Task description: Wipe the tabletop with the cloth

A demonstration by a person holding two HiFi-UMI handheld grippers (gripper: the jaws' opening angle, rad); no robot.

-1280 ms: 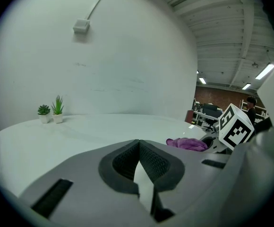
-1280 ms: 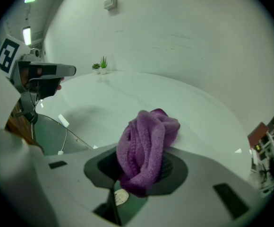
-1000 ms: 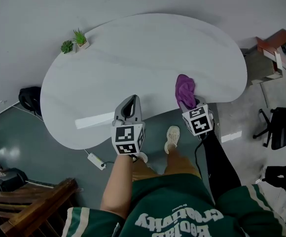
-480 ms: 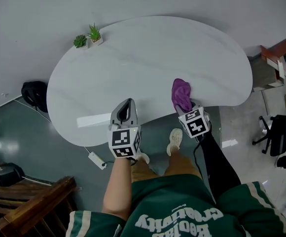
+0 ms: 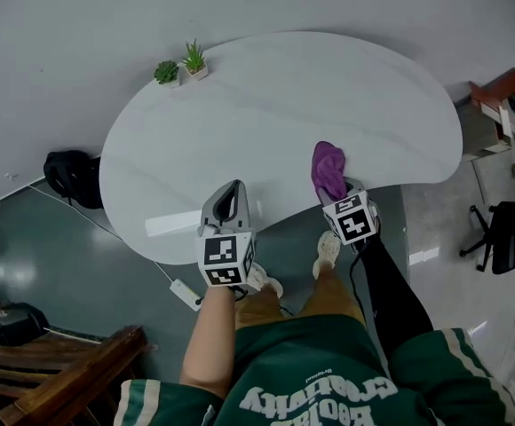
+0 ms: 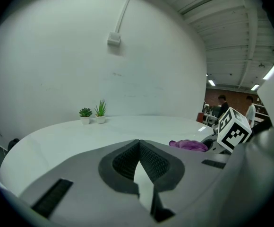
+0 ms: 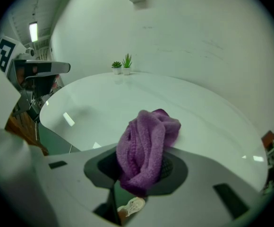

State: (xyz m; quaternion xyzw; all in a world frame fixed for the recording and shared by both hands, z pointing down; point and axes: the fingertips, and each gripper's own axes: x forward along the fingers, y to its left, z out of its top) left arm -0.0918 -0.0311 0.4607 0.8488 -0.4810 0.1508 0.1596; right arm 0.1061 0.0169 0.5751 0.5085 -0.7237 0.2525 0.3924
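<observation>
A white kidney-shaped table [image 5: 266, 105] fills the middle of the head view. My right gripper [image 5: 340, 190] is shut on a bunched purple cloth [image 5: 328, 170], which hangs over the table's near edge. In the right gripper view the cloth [image 7: 146, 145] bulges out from between the jaws, above the tabletop [image 7: 127, 98]. My left gripper [image 5: 231, 188] is at the near edge to the left, its jaws shut with nothing between them [image 6: 138, 144]. From the left gripper view the cloth [image 6: 189, 145] lies to the right, beside the right gripper's marker cube [image 6: 232, 130].
Two small potted plants [image 5: 181, 66] stand at the table's far left rim. On the floor are a black bag [image 5: 73, 176], a power strip [image 5: 186, 294], a wooden bench [image 5: 71, 371] and office chairs [image 5: 506, 229]. A red-topped cabinet [image 5: 497, 91] stands to the right.
The person has shifted, so the table and plants sit further right in the head view. Both grippers keep their posture, and the cloth stays at the near edge.
</observation>
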